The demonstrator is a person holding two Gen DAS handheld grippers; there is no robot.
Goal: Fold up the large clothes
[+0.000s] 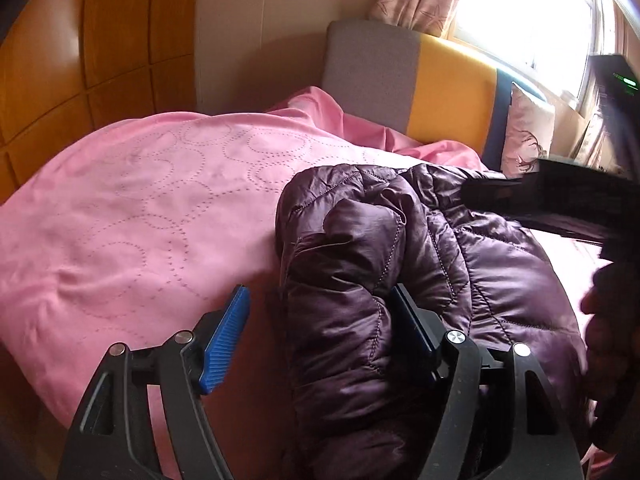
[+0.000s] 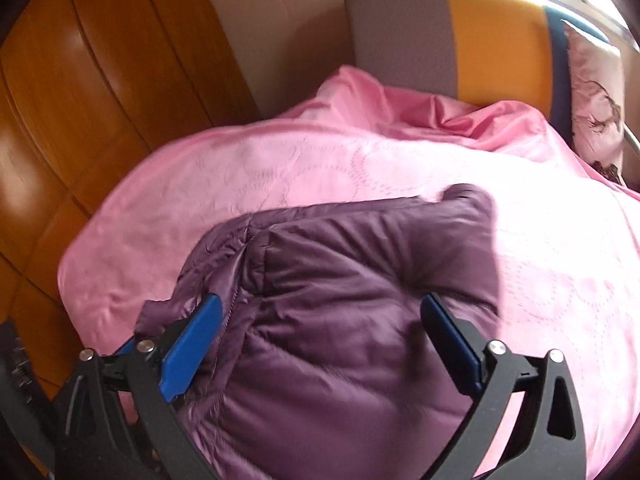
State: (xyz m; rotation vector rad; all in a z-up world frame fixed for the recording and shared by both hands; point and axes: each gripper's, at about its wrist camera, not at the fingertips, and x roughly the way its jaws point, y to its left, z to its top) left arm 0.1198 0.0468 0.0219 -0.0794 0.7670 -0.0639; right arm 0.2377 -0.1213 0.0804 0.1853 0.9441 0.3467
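A purple quilted puffer jacket (image 1: 360,248) lies bunched on the pink bed cover (image 1: 140,200). In the left wrist view my left gripper (image 1: 319,292) stands open around a thick fold of the jacket. The fold rests against the right blue pad (image 1: 412,332), and the left pad (image 1: 226,340) is clear of the fabric. In the right wrist view my right gripper (image 2: 322,298) is open wide just over a flat folded part of the jacket (image 2: 340,340), with neither pad pressing on it. The black body of the right-hand device (image 1: 580,200) hangs over the jacket's far right side.
A wooden wardrobe (image 1: 60,60) stands along the left of the bed. The headboard (image 1: 448,92) is grey, yellow and blue, with a patterned pillow (image 1: 528,132) against it. Curtains and a bright window (image 1: 520,0) are behind. Bare pink cover spreads left of the jacket.
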